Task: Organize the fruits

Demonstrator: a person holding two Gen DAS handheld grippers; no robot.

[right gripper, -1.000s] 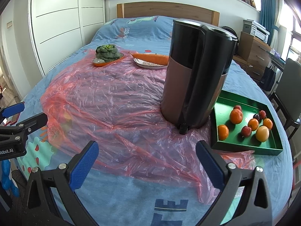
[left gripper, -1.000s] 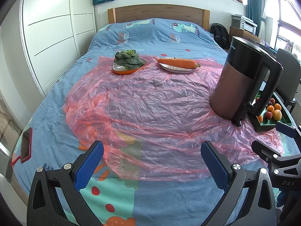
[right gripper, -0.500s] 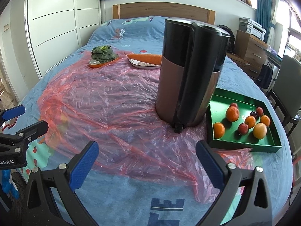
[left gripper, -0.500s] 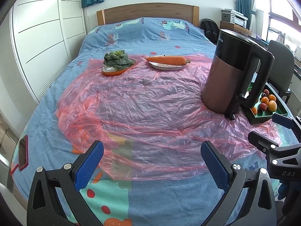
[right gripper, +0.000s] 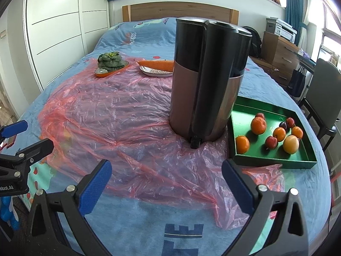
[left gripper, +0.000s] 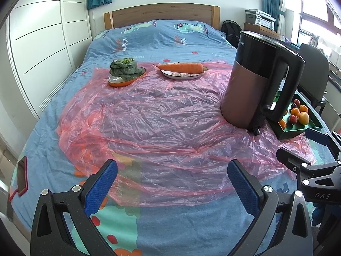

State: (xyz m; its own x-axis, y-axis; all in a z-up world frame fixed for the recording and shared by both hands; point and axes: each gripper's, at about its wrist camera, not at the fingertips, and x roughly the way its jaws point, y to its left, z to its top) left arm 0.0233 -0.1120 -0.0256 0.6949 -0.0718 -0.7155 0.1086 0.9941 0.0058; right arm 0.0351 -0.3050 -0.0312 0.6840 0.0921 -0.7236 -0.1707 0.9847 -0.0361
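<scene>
Both grippers hung low over the foot of the bed point(left gripper: 149, 42), neither touching anything. The left gripper point(left gripper: 172, 183) had its blue-padded fingers spread wide and held nothing; the right gripper point(right gripper: 166, 181) was spread the same way, also empty.

The fruits point(right gripper: 275, 134) lay loose in a green tray point(right gripper: 275, 162) on the right side of the bed: several oranges, small red and dark plums, and one yellowish round fruit nearest the right rim. The tray stood just beside a brown and black kettle point(right gripper: 204, 81), upright on a crumpled pink plastic sheet point(right gripper: 119, 115) that covered the middle of the blue bedcover.

Farther up the sheet, well apart from the tray, a carrot point(left gripper: 181, 67) rested on a patterned white plate point(left gripper: 181, 76), and a leafy green vegetable point(left gripper: 125, 69) sat in an orange dish point(left gripper: 125, 82) beside it.
</scene>
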